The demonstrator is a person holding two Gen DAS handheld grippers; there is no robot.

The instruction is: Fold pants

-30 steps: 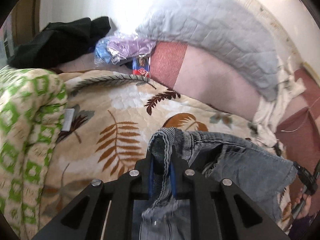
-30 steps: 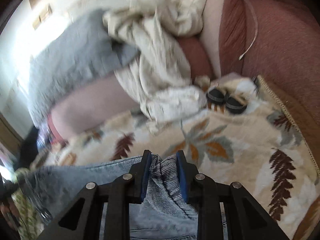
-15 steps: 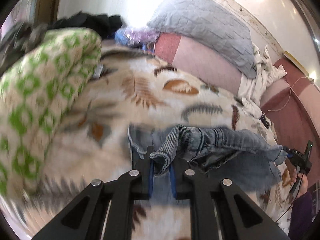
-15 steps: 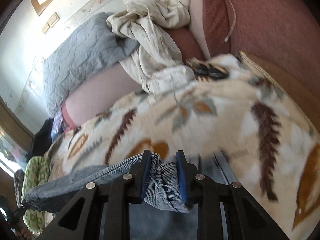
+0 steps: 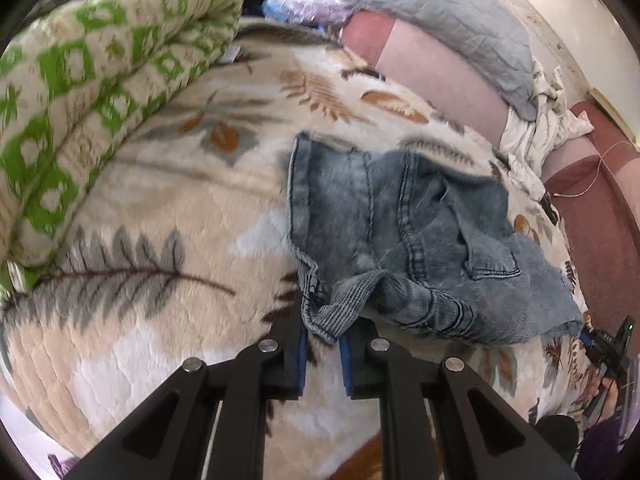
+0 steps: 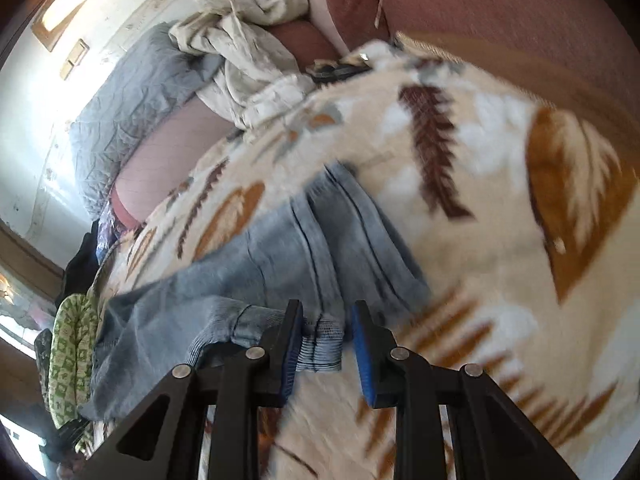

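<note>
From the left wrist view, the left claw [image 5: 323, 354] has its blue pads slightly apart with a ribbed hem corner of the pants [image 5: 400, 240] hanging between them. The cloth touches the left pad, but a gap shows on the other side, so I cannot tell whether it is pinched or already let go. The denim lies bunched on the leaf-patterned blanket [image 5: 168, 216] covering the bed, a back pocket facing up, one leg end spread flat further from the camera. A green-patterned quilt [image 5: 92, 68] sits rolled to the left and a grey pillow [image 5: 440, 12] rests behind. The right claw is small at the far right edge, at the other corner of the cloth.

From the right wrist view, the right claw [image 6: 326, 346] stands with its jaws parted, a hem fold of the pants [image 6: 280, 260] lying between them against the left pad and clear of the right one. It looks released or nearly so. The picture is blurred.

By my reading, the step in hand is laying one end of the pants over the rest. The next move calls for both claws to back clear without dragging the cloth, then flatten the bunched top layer.
</note>
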